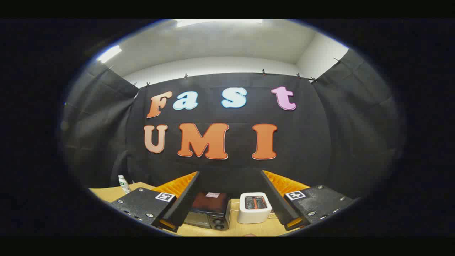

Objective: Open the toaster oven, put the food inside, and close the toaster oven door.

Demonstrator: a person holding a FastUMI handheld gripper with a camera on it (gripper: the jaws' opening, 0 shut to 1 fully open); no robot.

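A dark toaster oven [209, 210] with a reddish top stands on the wooden table [113, 193], seen between my fingers and partly hidden behind the left finger [185, 199]. Its glass door looks shut, with two knobs at its right end. My gripper [230, 208] hangs high above the table, open wide, with nothing between the fingers. A small pale bit [250, 234] shows on the table closest to me; I cannot tell what it is.
A white pop-up toaster [254, 207] stands right beside the oven, close to the right finger [280, 202]. A small white bottle [123, 183] stands at the table's far left, against the black cloth wall.
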